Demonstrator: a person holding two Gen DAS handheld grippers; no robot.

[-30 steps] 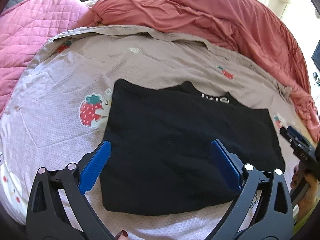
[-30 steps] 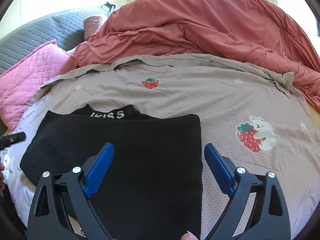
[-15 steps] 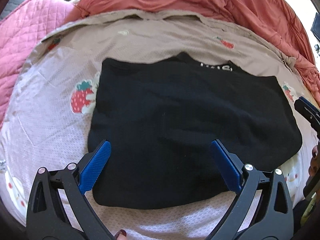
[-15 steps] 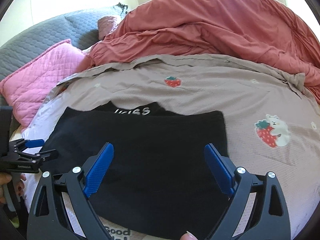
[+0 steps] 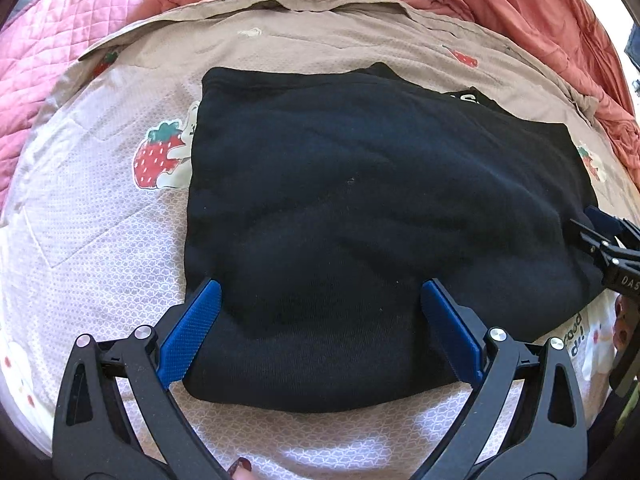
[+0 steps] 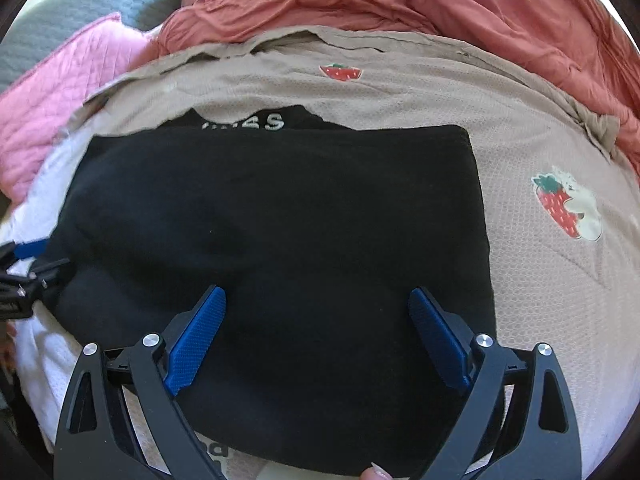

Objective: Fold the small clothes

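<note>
The left gripper (image 5: 320, 296) and right gripper (image 6: 316, 304) both stand wide apart, holding nothing, each poised over the near edge of the folded black garment (image 5: 360, 208). The garment lies flat on the strawberry-print sheet (image 6: 540, 280), bare sheet around it. White collar lettering (image 6: 244, 123) is partly hidden.

This is a bedroom in a home, and the work surface is a bed. A beige sheet (image 6: 400, 92) printed with strawberries (some hugged by a small bear) covers the mattress. Behind the sheet lies a rumpled terracotta duvet (image 6: 440, 4); at the sheet's far left sit a pink quilted pillow (image 6: 52, 96) and a grey quilted one (image 6: 72, 12). Daylight falls bright across the sheet.
</note>
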